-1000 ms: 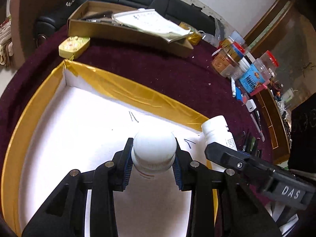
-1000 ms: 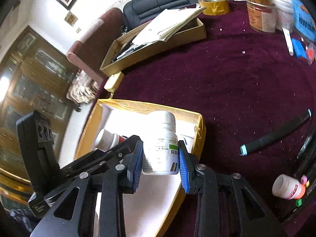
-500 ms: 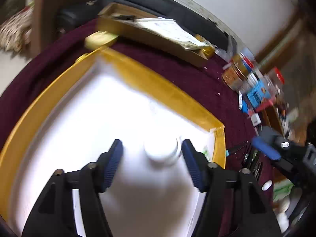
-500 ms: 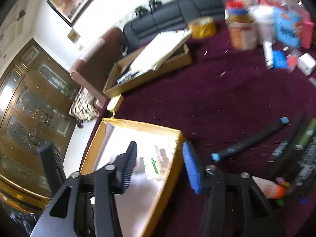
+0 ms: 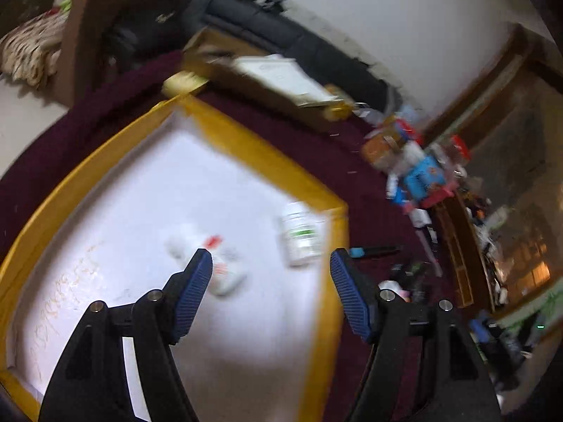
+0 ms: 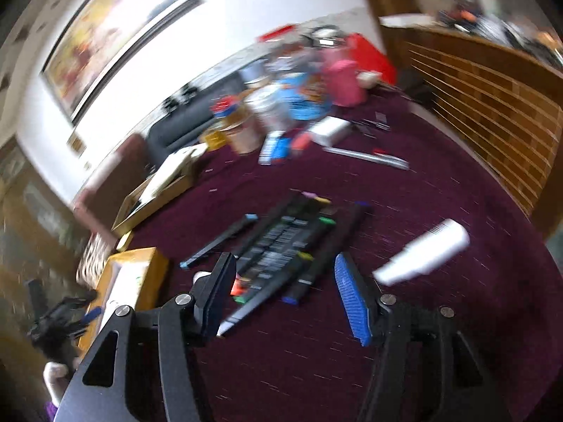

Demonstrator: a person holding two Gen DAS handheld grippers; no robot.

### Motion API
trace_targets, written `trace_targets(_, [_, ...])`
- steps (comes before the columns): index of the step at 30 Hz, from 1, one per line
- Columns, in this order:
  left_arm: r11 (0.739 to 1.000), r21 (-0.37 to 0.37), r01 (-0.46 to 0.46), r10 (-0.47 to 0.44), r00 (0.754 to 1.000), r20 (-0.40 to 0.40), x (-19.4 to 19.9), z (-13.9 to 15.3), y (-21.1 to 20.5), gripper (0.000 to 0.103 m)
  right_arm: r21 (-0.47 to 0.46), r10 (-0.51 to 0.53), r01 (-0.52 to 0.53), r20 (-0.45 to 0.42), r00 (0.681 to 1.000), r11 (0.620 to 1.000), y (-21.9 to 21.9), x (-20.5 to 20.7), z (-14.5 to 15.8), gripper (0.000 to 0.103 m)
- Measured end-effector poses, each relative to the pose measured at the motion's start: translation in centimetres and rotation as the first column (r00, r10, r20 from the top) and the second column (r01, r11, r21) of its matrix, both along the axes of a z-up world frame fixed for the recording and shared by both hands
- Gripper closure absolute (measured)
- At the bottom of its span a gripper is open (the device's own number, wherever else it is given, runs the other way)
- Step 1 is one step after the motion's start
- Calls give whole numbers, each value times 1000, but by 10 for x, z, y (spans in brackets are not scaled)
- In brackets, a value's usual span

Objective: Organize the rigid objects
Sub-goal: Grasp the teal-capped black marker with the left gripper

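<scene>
A gold-rimmed box [image 5: 246, 147] with a white floor holds two white pill bottles. One bottle with red marks [image 5: 218, 263] lies near my left gripper's left fingertip; the green-labelled bottle [image 5: 301, 235] stands by the box's right corner. My left gripper [image 5: 271, 270] hovers above the box floor, its jaws opening, nothing between them. In the right wrist view my right gripper [image 6: 285, 274] is over the maroon cloth, its jaws opening and empty, above a row of dark pens and markers [image 6: 292, 242]. A white bottle [image 6: 422, 253] lies to its right.
A blue-tipped black pen [image 6: 218, 239] lies beside the markers. Jars, a blue packet and a pink container [image 6: 337, 77] crowd the table's far side. A cardboard box with papers [image 5: 267, 84] sits behind the gold-rimmed box. A wooden rail [image 6: 485, 105] bounds the right.
Both grippers let go of their bottles, which now rest in the box. The left gripper drew back and up. The right gripper swung far right, over the pens on the cloth.
</scene>
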State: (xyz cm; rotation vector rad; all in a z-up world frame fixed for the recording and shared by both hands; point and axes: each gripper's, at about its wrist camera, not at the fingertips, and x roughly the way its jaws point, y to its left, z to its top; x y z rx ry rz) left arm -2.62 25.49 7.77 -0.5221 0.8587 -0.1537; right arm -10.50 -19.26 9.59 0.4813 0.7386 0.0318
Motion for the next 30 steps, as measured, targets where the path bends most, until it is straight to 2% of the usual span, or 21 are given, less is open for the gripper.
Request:
trace_targets(3, [992, 89, 92, -96, 994, 53, -2, 29, -47, 31, 19, -30, 31, -21, 999, 999, -27, -6, -12, 49])
trace_targets(5, [980, 132, 150, -159, 985, 63, 0, 34, -76, 31, 19, -42, 42, -28, 999, 999, -37, -6, -19, 49])
trace_targets(7, [964, 157, 215, -223, 974, 30, 6, 27, -111, 31, 42, -35, 36, -29, 999, 998, -43, -7, -24, 49])
trace_targets(10, [951, 169, 260, -259, 965, -29, 21, 11, -149, 31, 48, -15, 16, -29, 999, 999, -46, -16, -33, 49])
trace_targets(12, [935, 224, 275, -275, 961, -32, 33, 6, -169, 31, 45, -4, 5, -29, 1000, 999, -48, -20, -36, 49])
trace_targets(14, [901, 329, 284, -293, 956, -23, 48, 1, -190, 31, 44, 6, -5, -30, 1000, 999, -50, -21, -41, 49])
trace_targets(15, [871, 394, 294, -309, 951, -29, 59, -3, -202, 31, 46, 8, -7, -31, 999, 999, -52, -23, -44, 49])
trace_targets(16, [850, 427, 308, -324, 945, -37, 66, -7, -209, 31, 57, 9, -7, -37, 999, 998, -55, -25, -47, 49])
trace_targets(18, [818, 463, 340, -358, 932, -52, 79, -17, -222, 31, 74, 7, -4, -46, 999, 997, -60, -26, -52, 49])
trace_targets(22, [731, 560, 389, -415, 906, -86, 95, -36, -240, 31, 97, -6, 14, -80, 997, 995, -75, -26, -62, 49])
trace_targets(24, [677, 619, 398, -435, 895, -99, 101, -45, -249, 31, 94, -16, 24, -91, 996, 995, -81, -27, -64, 49])
trace_targets(26, [643, 648, 408, -447, 887, -115, 104, -51, -255, 31, 84, -29, 37, -98, 995, 996, -87, -27, -65, 49])
trace_targets(28, [615, 659, 433, -446, 880, -162, 108, -62, -260, 30, 83, -41, 49, -102, 994, 995, -92, -27, -67, 49])
trace_targets(30, [634, 635, 441, -451, 878, -159, 107, -61, -259, 44, 88, -52, 62, -106, 993, 994, -95, -27, -69, 49])
